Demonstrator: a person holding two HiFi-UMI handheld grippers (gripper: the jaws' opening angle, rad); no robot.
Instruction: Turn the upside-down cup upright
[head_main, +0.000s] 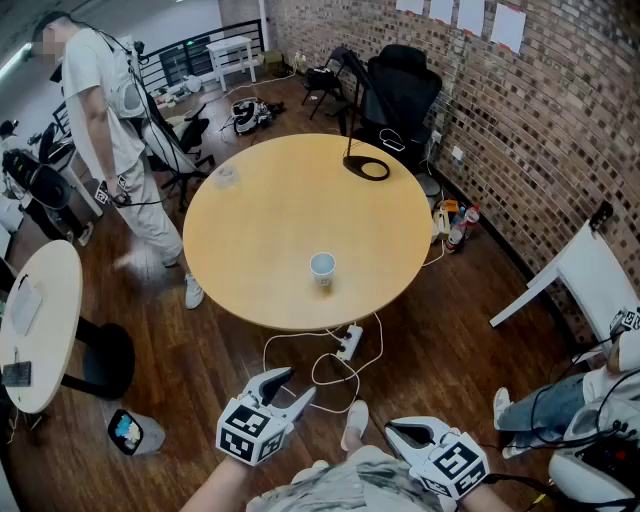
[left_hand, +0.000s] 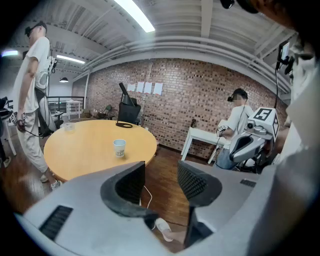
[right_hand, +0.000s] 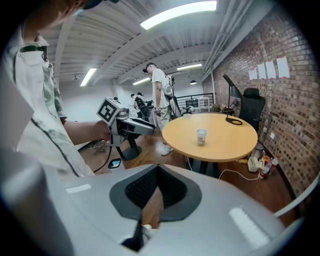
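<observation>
A small white paper cup (head_main: 322, 267) stands on the round wooden table (head_main: 270, 210), near its front edge, with its mouth facing up. The left gripper view shows this cup (left_hand: 119, 147) far off, and so does the right gripper view, where the cup (right_hand: 201, 135) is small. Both grippers hang low over the floor, well short of the table. My left gripper (head_main: 297, 383) (left_hand: 161, 172) has a gap between its pads and nothing in it. My right gripper (head_main: 392, 430) (right_hand: 158, 170) has its jaws together and holds nothing.
A clear cup (head_main: 226, 176) sits at the table's far left, and a black lamp base (head_main: 366, 166) at the far side. A power strip with cables (head_main: 348, 343) lies on the floor by the table. One person (head_main: 110, 110) stands at left, another (left_hand: 239, 125) sits at right.
</observation>
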